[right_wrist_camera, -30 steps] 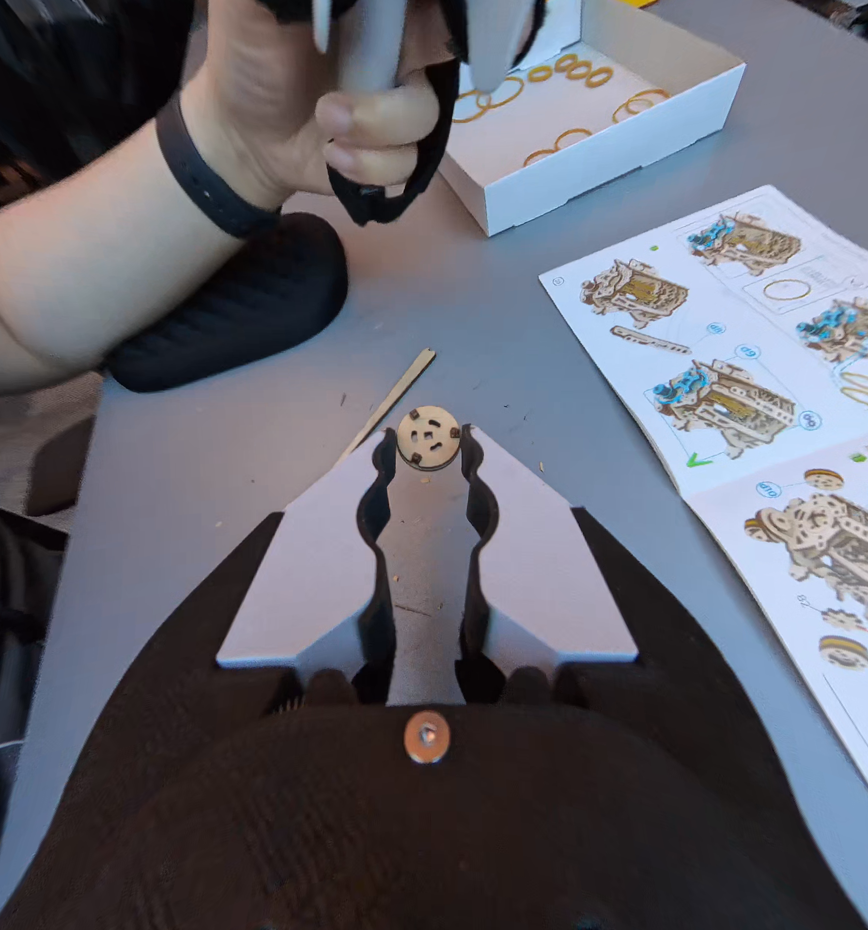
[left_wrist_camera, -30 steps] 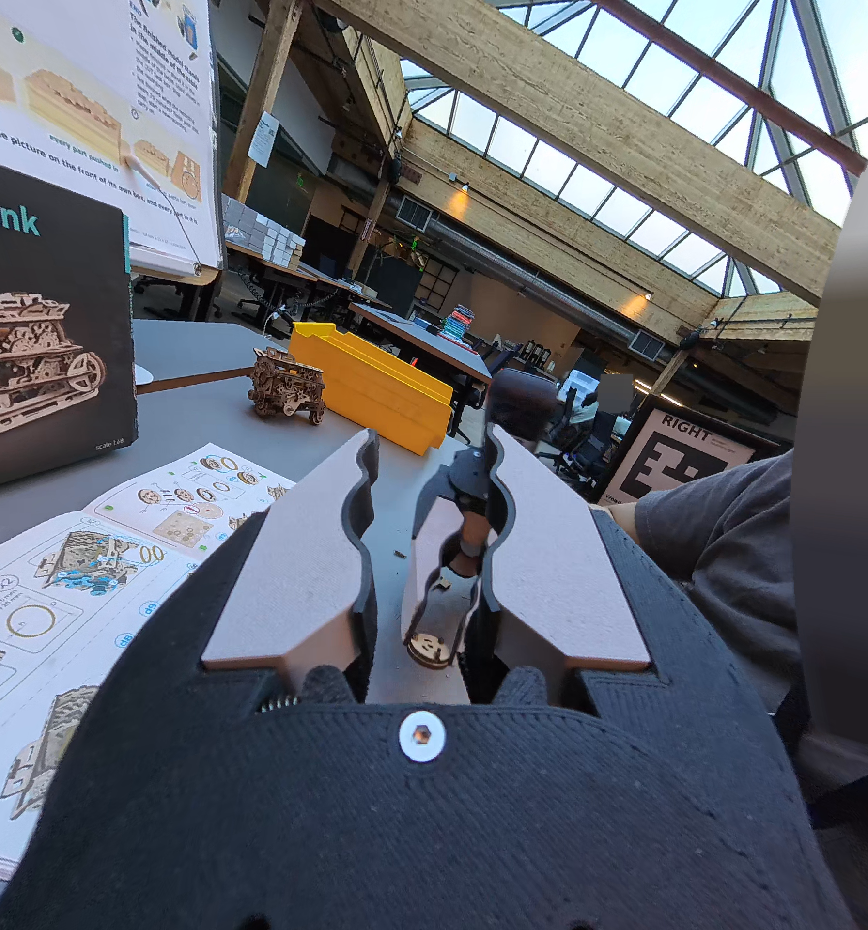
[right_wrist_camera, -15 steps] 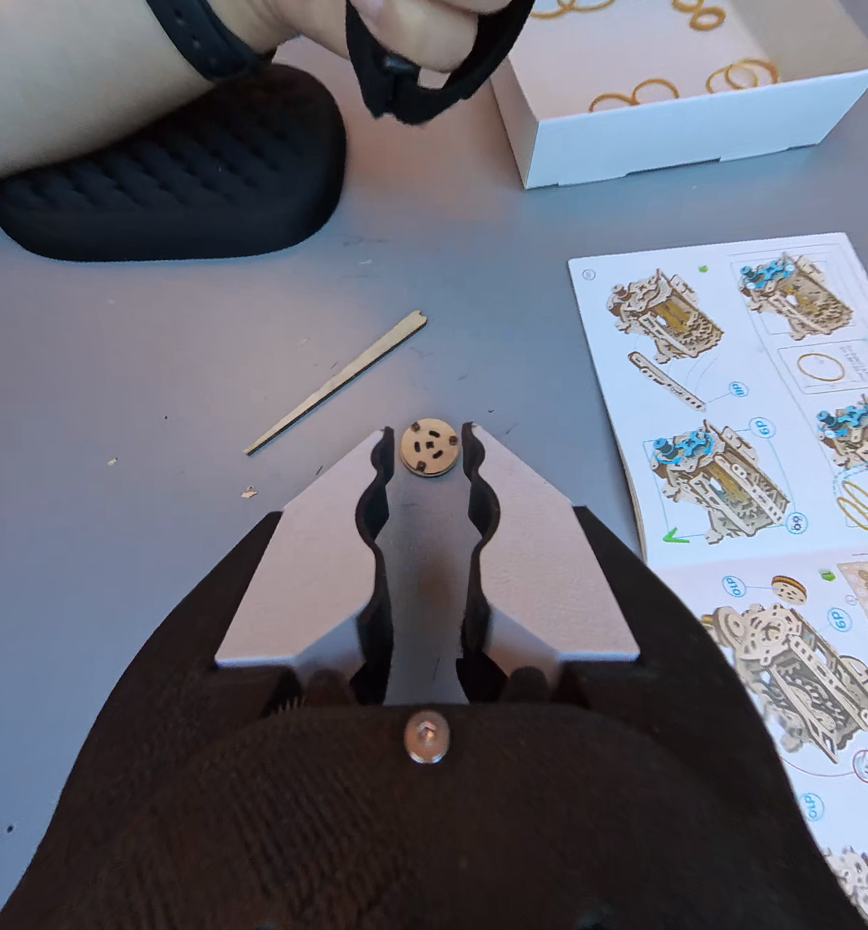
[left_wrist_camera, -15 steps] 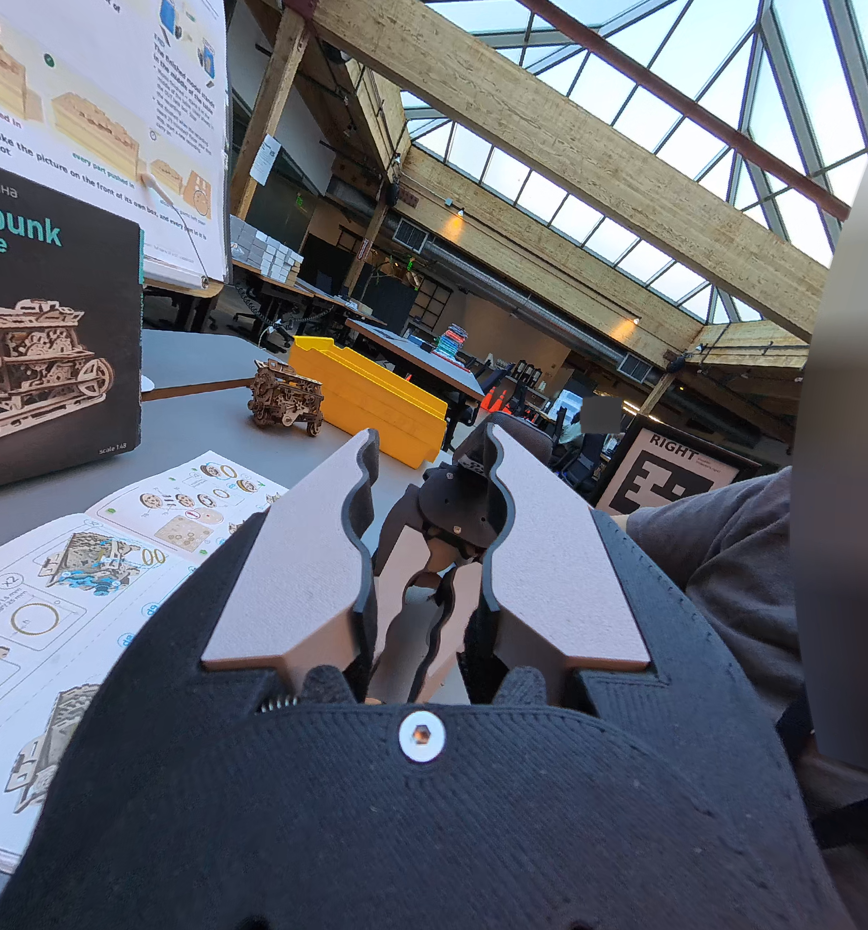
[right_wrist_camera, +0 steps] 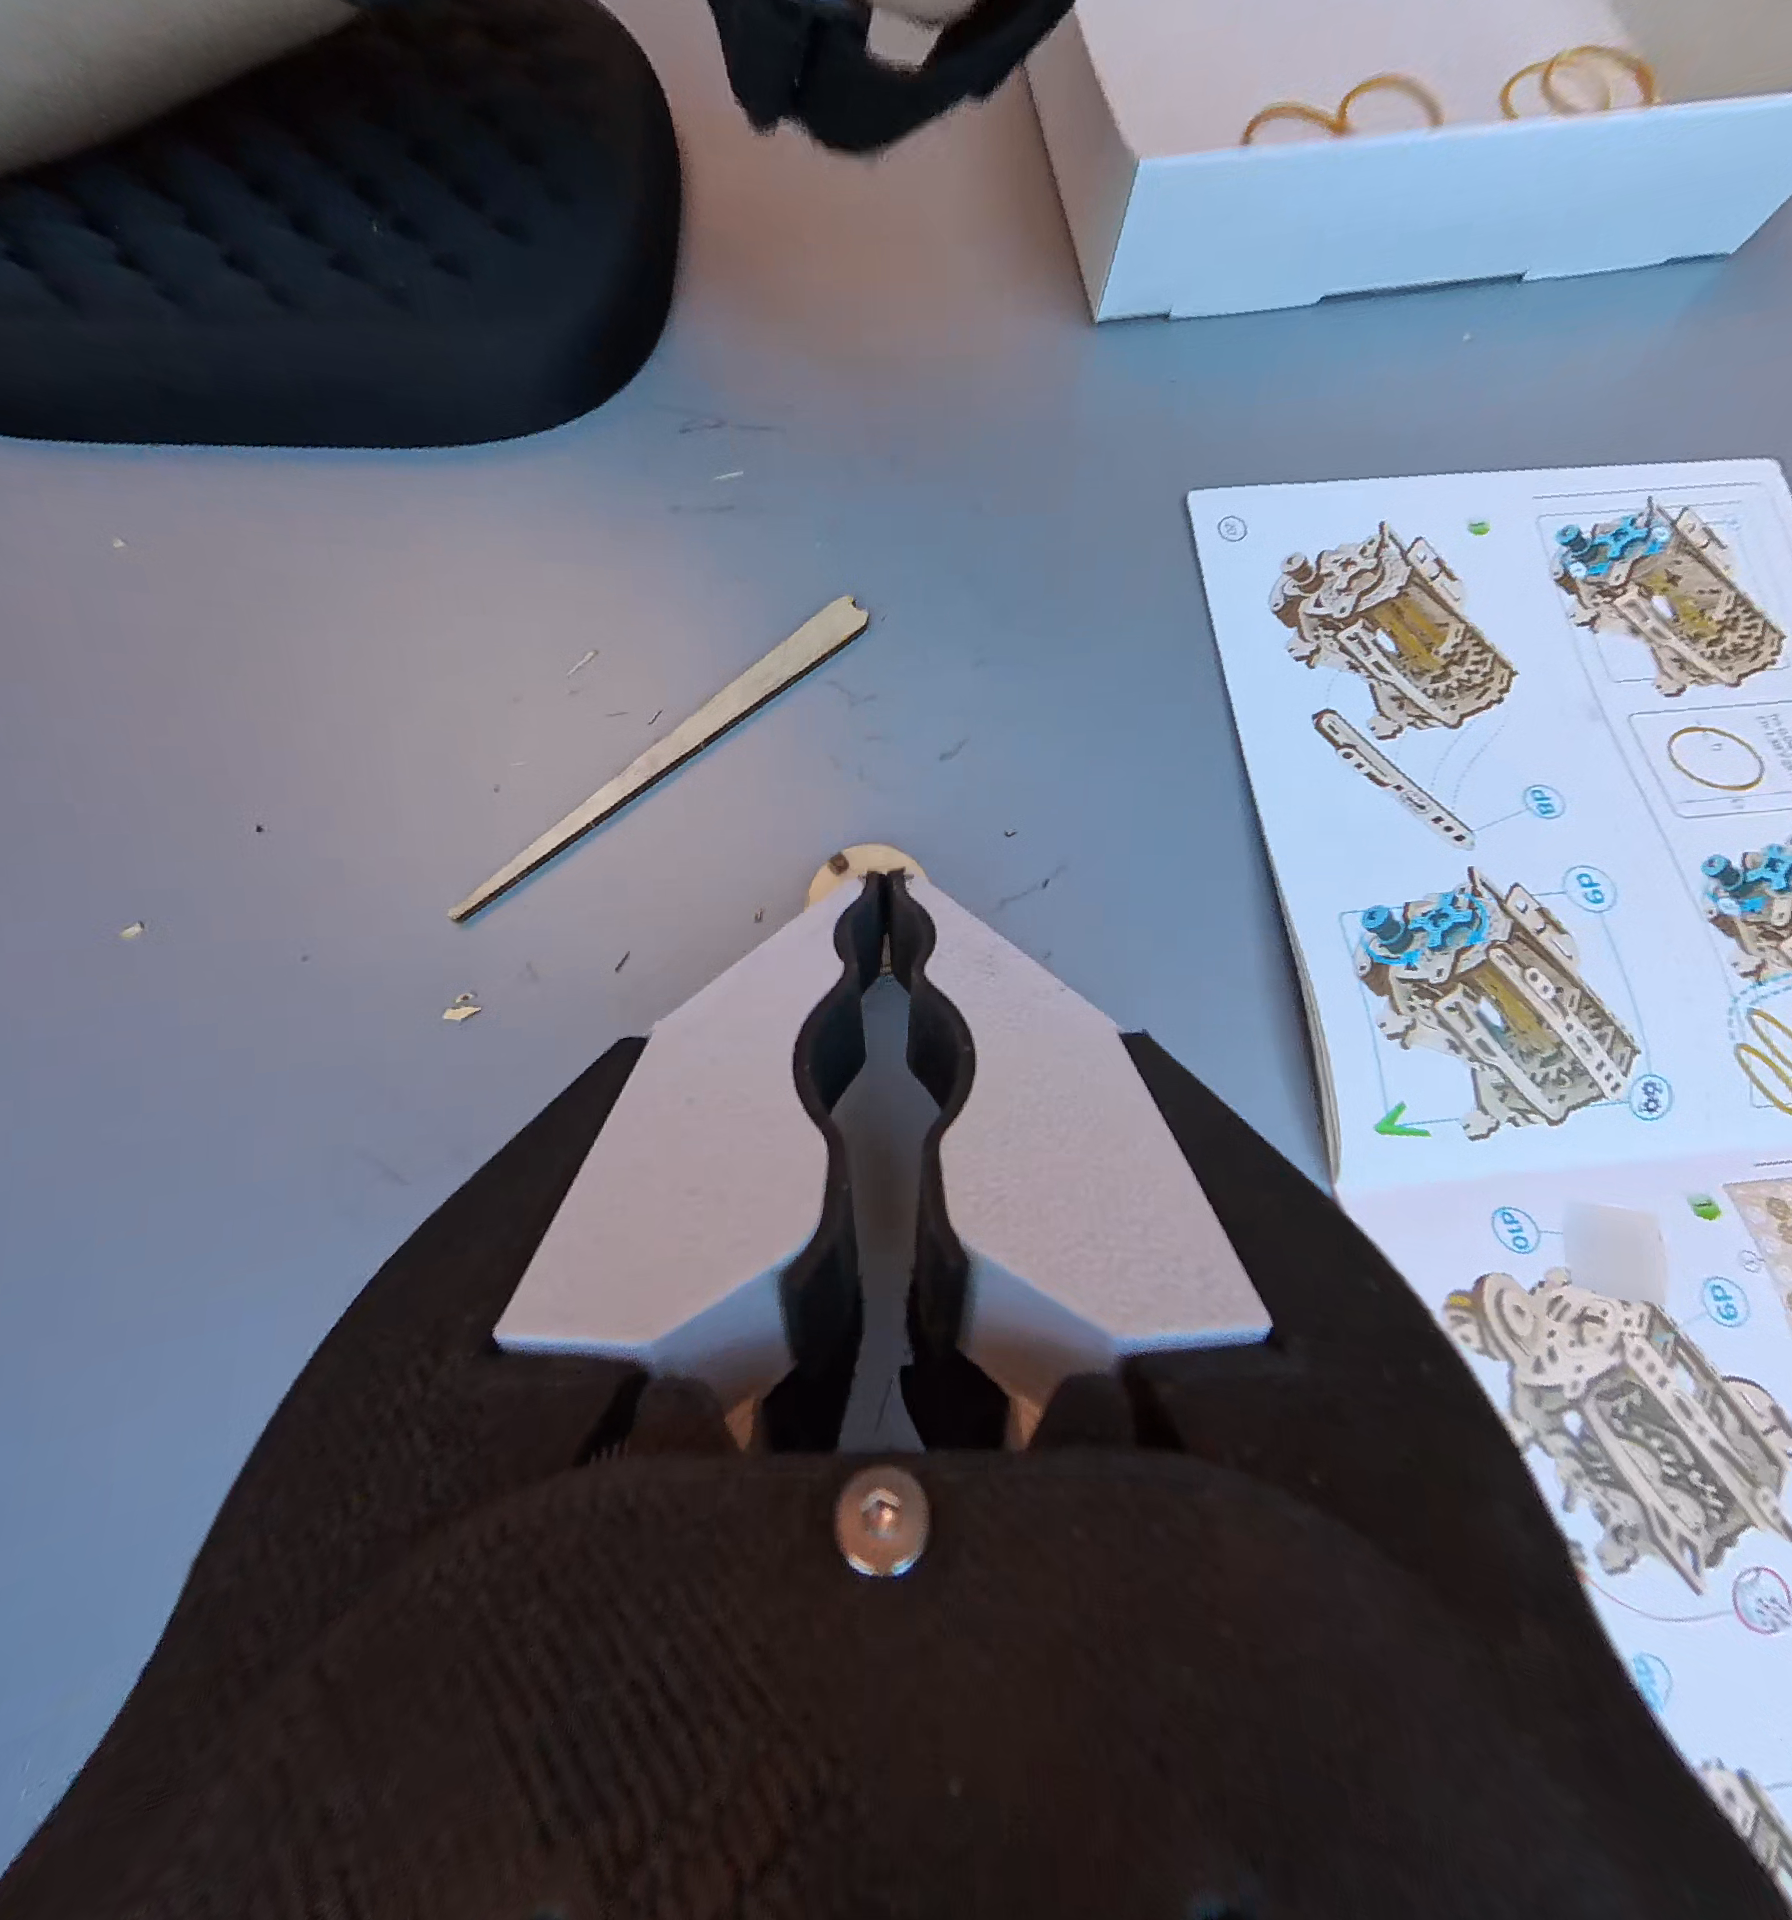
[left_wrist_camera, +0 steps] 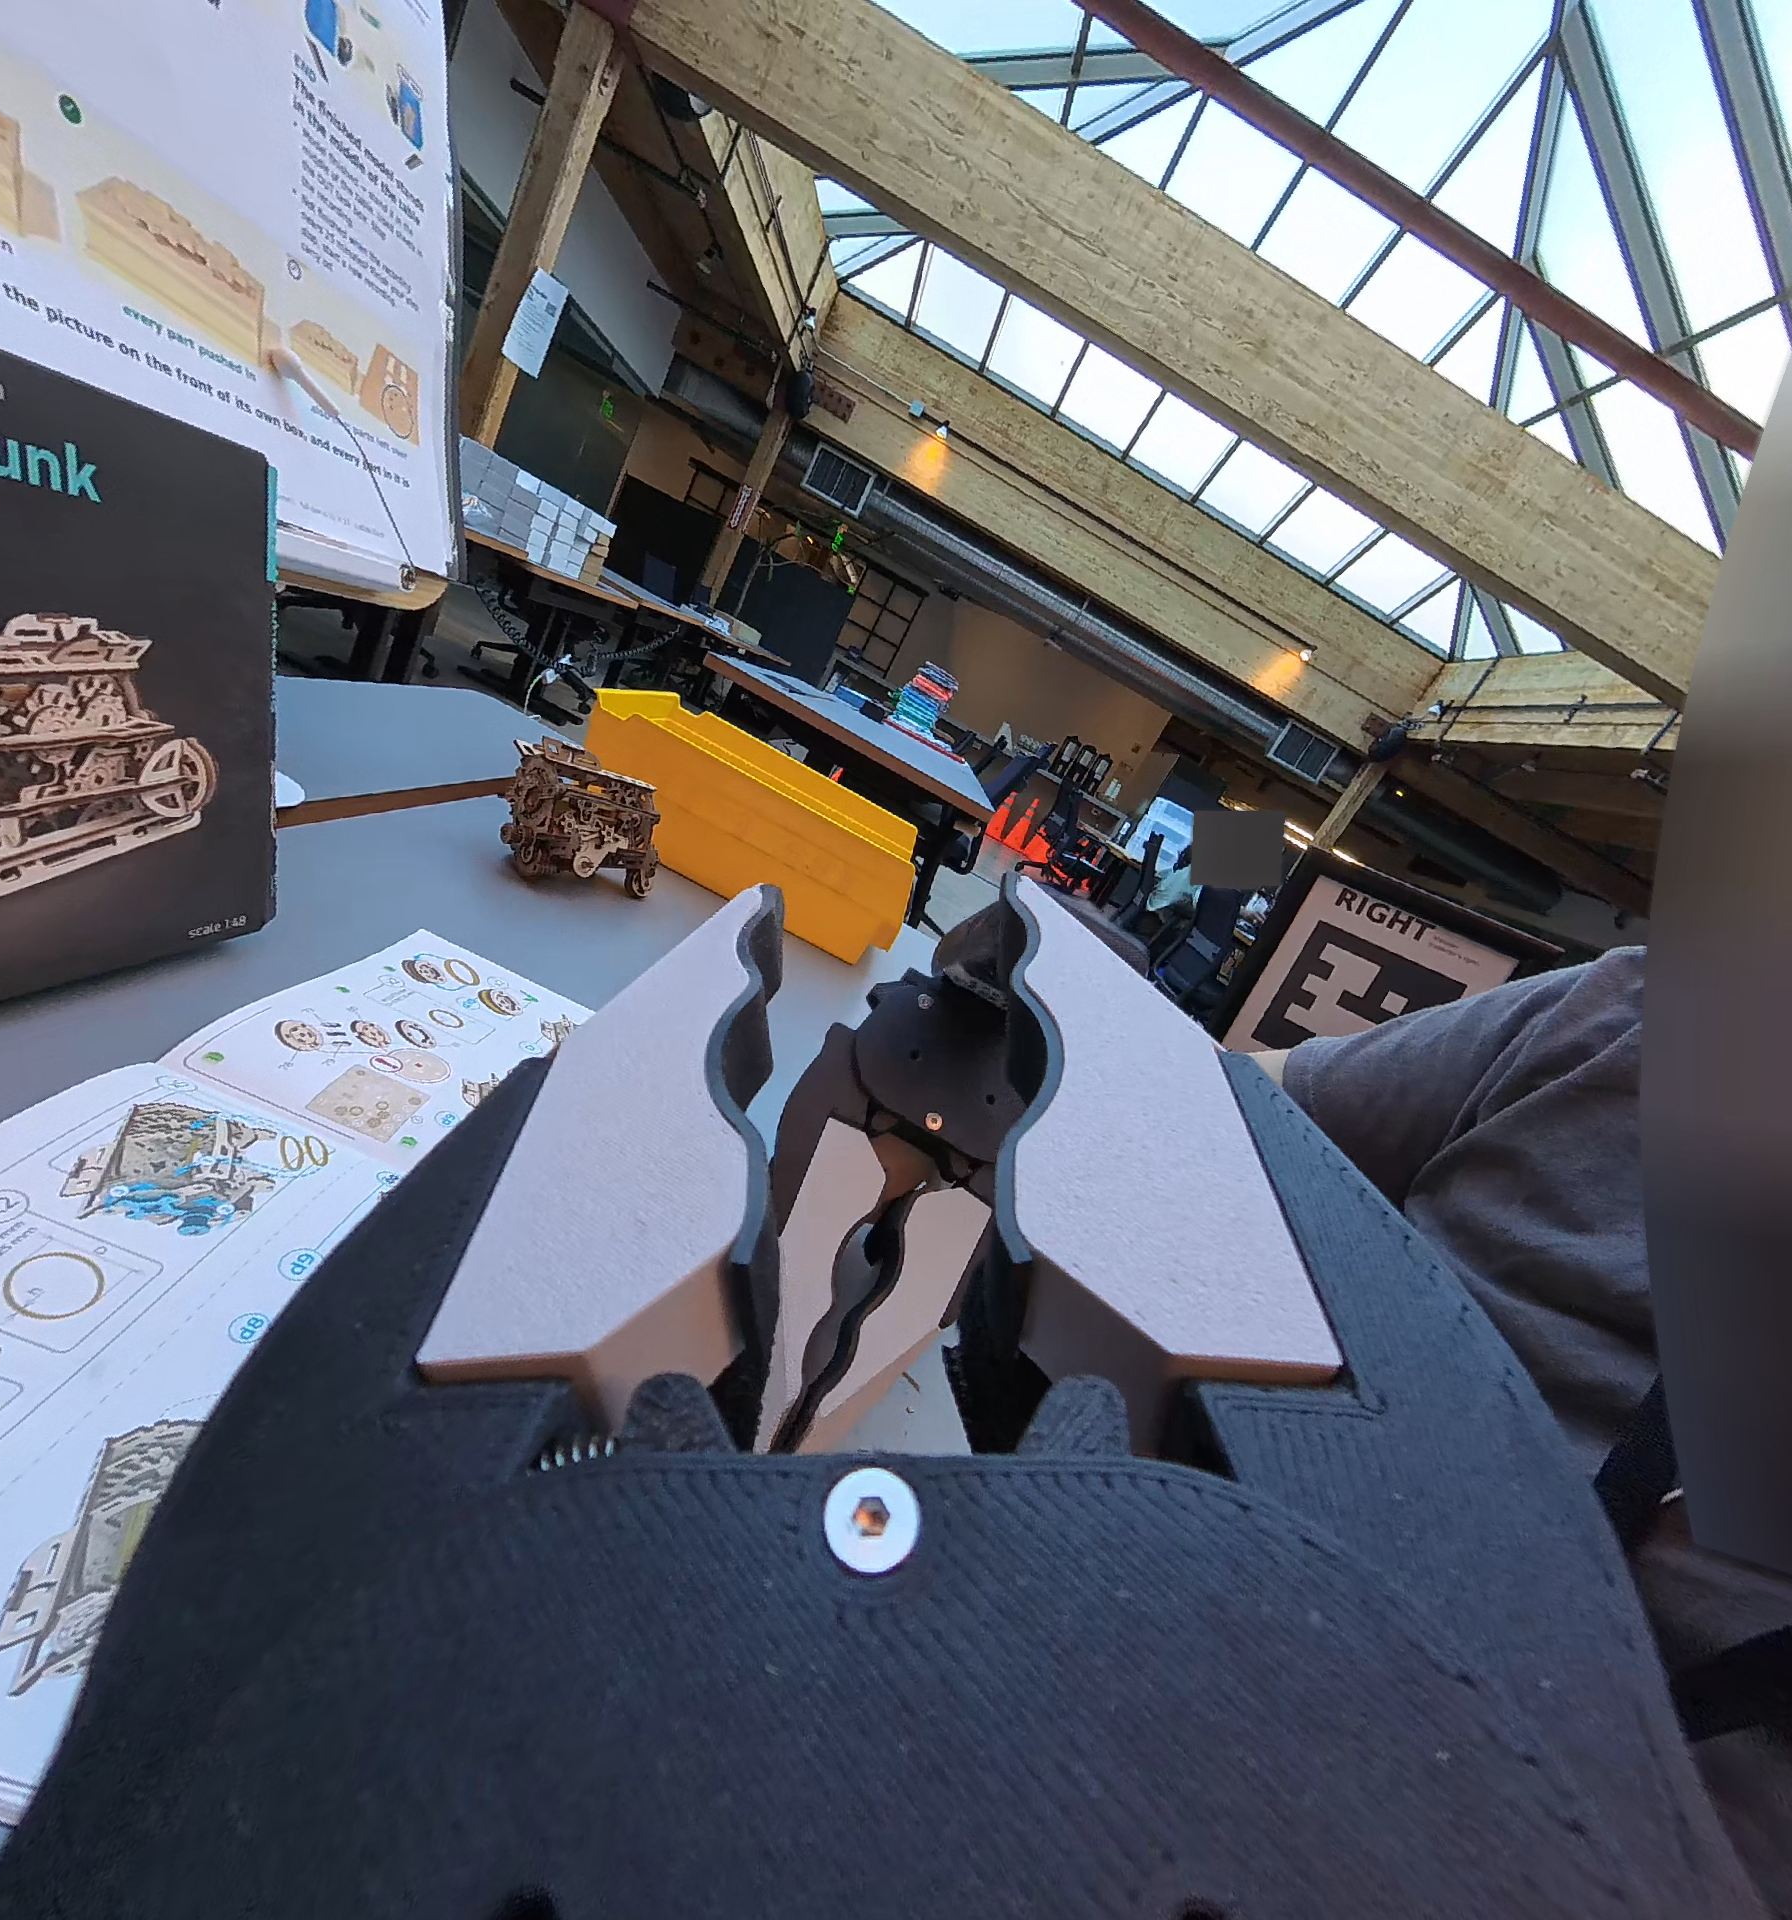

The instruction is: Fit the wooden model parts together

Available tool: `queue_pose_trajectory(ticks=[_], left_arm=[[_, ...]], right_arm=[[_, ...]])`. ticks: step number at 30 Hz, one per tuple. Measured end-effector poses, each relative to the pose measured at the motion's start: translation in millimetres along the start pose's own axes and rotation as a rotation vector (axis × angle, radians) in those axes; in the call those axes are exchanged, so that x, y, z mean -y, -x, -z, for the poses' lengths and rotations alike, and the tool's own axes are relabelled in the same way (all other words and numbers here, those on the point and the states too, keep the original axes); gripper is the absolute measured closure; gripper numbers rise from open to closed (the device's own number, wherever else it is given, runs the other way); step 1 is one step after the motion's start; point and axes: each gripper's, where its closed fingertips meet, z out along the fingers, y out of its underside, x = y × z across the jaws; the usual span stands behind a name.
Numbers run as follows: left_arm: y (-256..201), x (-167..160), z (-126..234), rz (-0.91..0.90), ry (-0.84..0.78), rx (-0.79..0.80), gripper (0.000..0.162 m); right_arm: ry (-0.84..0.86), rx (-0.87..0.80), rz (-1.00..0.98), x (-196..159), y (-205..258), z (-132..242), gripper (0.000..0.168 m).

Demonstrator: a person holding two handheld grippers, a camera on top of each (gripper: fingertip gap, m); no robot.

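Observation:
In the right wrist view my right gripper is shut, and a small round wooden disc pokes out just past its tips on the grey table. A pale sliver shows between the pads. A thin tapered wooden stick lies loose to the left of the disc. In the left wrist view my left gripper is open and empty, low over the table and tilted upward. The right gripper shows between its fingers, pointing down. A partly built wooden model stands farther back on the table.
An open instruction booklet lies to the right, also seen in the left wrist view. A white box with rubber bands sits at the back right. A black ribbed shape lies under a forearm. A yellow bin and the dark kit box stand behind. My right fingertips sit around 20 cm from my left ones. My right gripper is the nearer one to the thin tapered wooden stick: about 5 cm, against 20 cm.
My right gripper has moved forward over the disc and closed from open. The disc is now mostly hidden at its tips. My left gripper has stayed open and hardly moved.

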Motion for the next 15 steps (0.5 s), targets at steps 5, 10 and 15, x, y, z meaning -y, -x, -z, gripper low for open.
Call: queue_pose_trajectory(ticks=[5,10,15], left_arm=[[1,1,2,-0.002,-0.005,0.006,0.122],[13,-1,7,-0.045,0.023,0.089,0.122],[53,-22,17,-0.325,0.234,0.411,0.127]], right_arm=[[-0.217,-0.04,-0.062,37,-12,45,0.168],[-0.393,-0.268,-0.061,19,-48,111,0.168],[-0.307,-0.887,-0.038,-33,-122,193,0.143]])
